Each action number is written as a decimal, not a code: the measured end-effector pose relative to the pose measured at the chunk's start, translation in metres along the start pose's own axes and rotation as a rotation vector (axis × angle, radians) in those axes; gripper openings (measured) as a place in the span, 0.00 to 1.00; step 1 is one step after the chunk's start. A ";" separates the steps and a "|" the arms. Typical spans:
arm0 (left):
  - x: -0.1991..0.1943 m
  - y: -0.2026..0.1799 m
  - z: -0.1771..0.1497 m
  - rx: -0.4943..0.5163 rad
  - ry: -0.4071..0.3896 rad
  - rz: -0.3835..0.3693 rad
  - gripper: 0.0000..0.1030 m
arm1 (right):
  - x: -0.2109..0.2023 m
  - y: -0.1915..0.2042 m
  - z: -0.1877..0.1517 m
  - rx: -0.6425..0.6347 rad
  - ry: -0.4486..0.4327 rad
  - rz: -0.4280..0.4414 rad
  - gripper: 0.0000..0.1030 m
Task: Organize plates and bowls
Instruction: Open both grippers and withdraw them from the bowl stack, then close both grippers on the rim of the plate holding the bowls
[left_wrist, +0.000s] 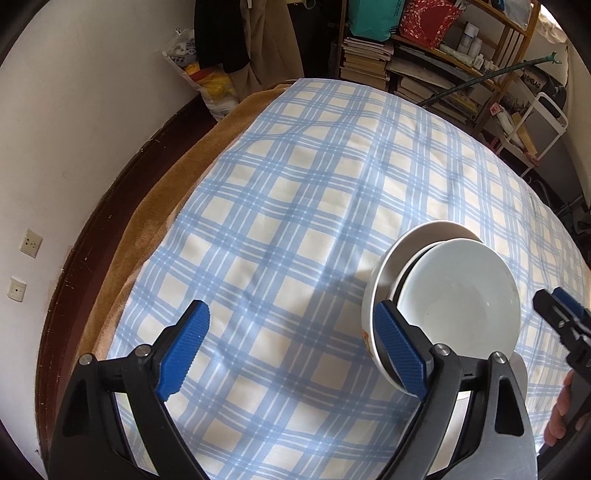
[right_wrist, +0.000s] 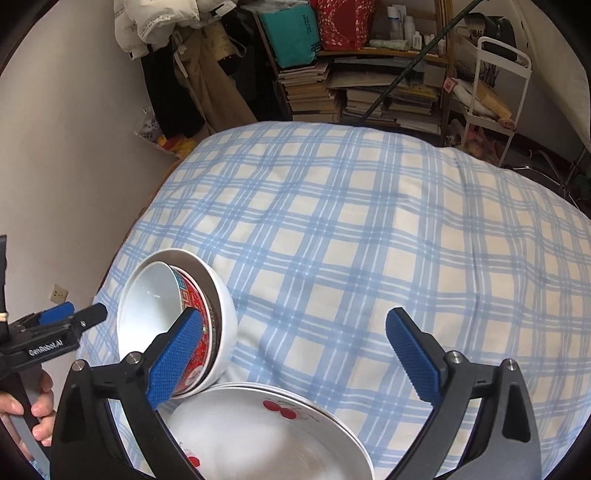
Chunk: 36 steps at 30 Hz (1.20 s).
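on the left, the left gripper (left_wrist: 291, 345) hangs over the blue checked cloth (left_wrist: 295, 206), its tongs wide apart and holding nothing. next, three nested bowls (right_wrist: 173, 325) lean beside the stacked plates (right_wrist: 266, 439). on the right, the right gripper (right_wrist: 295, 356) has its tongs wide apart too.

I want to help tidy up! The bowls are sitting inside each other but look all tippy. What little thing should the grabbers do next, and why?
Probably straighten the nested bowls: they lean against the stacked plates instead of sitting flat on the checked cloth. Both the left gripper and right gripper are open and empty, so either could nudge them upright.
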<state>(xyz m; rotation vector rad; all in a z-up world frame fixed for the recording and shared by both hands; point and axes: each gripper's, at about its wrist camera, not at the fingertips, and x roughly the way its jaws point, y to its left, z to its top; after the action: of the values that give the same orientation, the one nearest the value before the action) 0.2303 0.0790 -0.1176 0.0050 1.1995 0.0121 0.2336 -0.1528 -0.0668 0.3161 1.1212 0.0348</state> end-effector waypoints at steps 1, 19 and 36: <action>0.001 0.000 0.000 -0.005 0.002 -0.010 0.87 | 0.003 0.000 -0.001 0.007 0.007 0.000 1.00; 0.015 -0.003 -0.001 -0.012 0.049 0.000 0.87 | 0.028 -0.006 -0.012 0.061 0.065 0.031 1.00; 0.023 -0.004 -0.001 0.007 0.069 -0.003 0.87 | 0.031 0.002 -0.014 0.040 0.071 0.036 0.94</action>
<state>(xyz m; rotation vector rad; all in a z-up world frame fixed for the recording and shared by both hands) 0.2375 0.0750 -0.1392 0.0095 1.2687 0.0054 0.2350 -0.1423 -0.0994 0.3733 1.1875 0.0554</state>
